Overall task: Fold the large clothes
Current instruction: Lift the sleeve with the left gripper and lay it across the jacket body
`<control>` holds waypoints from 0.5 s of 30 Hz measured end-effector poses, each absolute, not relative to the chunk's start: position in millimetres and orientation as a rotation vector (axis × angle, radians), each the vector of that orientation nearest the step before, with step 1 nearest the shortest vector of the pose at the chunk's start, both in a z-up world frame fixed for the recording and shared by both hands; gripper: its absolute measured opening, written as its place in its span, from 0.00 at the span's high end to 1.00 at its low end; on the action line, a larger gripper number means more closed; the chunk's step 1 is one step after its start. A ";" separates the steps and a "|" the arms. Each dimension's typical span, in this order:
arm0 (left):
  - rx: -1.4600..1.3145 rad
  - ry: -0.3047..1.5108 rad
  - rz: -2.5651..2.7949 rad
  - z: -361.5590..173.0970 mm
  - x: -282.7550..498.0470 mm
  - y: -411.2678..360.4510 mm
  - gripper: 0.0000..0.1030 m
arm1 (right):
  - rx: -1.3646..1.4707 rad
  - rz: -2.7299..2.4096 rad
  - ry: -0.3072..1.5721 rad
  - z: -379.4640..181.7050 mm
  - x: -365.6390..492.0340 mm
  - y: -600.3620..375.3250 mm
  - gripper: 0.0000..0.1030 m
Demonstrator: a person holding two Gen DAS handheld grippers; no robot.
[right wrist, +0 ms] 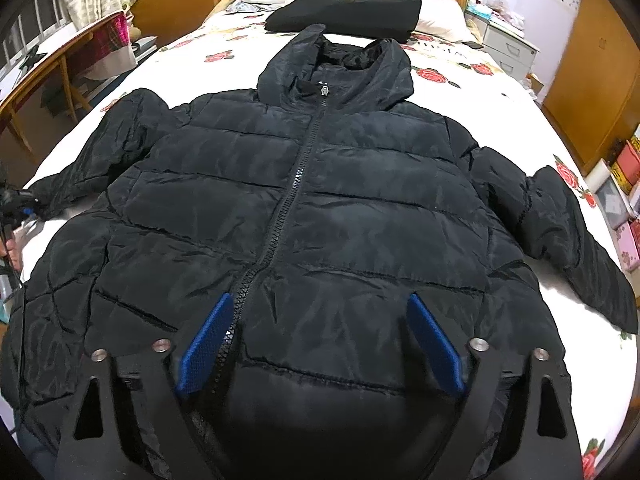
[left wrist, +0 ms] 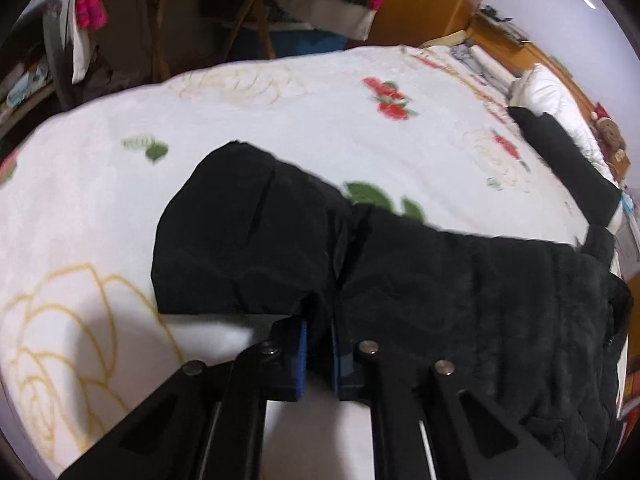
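1. Pads of the left tool (left wrist: 320, 344), blue and nearly together, clamp the cuff end of a sleeve of the black quilted puffer jacket (right wrist: 312, 200).
2. The right tool (right wrist: 320, 340) stands with its jaws wide apart over the jacket's lower front, straddling padded fabric beside the black zip (right wrist: 296, 184); the pads pinch nothing.
3. The jacket lies face up, zipped, sleeves spread, on the white rose-printed bedspread (left wrist: 280, 120).
4. Beyond the jacket's hood lies a folded black garment (right wrist: 344, 14) against a white pillow (right wrist: 440, 20).
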State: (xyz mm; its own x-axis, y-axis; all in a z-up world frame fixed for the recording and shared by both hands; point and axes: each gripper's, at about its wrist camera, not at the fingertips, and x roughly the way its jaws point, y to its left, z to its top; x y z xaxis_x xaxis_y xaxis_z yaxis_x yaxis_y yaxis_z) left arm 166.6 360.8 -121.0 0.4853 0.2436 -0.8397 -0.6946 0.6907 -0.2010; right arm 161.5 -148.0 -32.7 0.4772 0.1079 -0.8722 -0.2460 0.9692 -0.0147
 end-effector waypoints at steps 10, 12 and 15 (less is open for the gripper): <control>-0.460 0.683 0.413 16.3 164.8 297.6 0.93 | -0.097 0.209 1.023 -10.8 143.4 -173.2 0.26; -0.430 0.639 0.350 48.1 167.3 275.1 0.93 | -0.081 0.205 1.012 -5.1 138.4 -181.4 0.26; -0.389 0.598 0.245 86.7 175.1 235.2 0.93 | -0.057 0.197 0.997 2.9 131.7 -192.5 0.26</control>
State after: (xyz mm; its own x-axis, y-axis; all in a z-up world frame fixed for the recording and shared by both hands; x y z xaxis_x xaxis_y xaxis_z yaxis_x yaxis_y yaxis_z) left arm 175.1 235.2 86.7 0.8009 0.1116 -0.5882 -0.3334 0.8992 -0.2833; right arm 131.7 -192.5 2.9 0.5264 0.1389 -0.8388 -0.1913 0.9806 0.0423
